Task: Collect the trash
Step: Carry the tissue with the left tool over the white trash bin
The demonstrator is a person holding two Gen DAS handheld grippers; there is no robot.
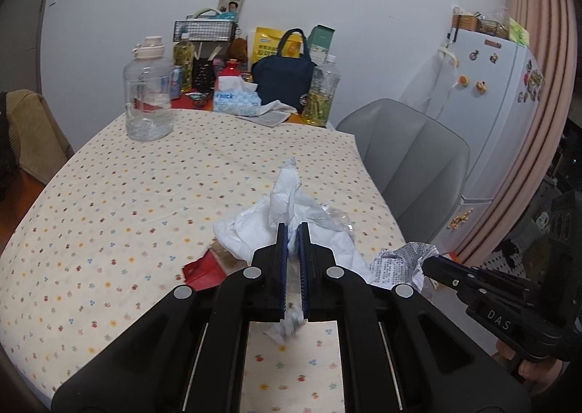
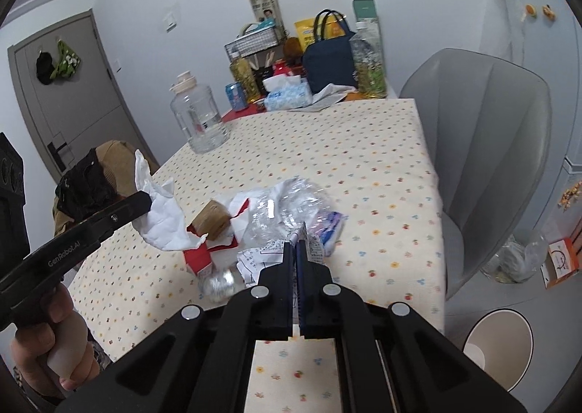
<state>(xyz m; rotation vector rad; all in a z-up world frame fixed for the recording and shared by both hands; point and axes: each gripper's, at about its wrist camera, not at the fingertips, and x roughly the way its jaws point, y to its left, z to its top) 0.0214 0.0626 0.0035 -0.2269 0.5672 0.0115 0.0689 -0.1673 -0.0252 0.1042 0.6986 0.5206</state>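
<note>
Left gripper (image 1: 293, 231) pinches a white tissue (image 1: 287, 202), held clear above the table (image 1: 109, 195). Right gripper (image 2: 295, 242) is pressed together on a printed receipt (image 2: 262, 256) at the near edge of the trash pile. The bin (image 2: 498, 344) stands on the floor below and right of the right gripper, nearer that hand.

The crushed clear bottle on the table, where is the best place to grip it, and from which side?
Probably the bottle's crumpled upper edge, from above. It lies flattened among the red carton and papers, so its sides are crowded, while its raised folds give thin ridges that narrow jaws could pinch.
</note>
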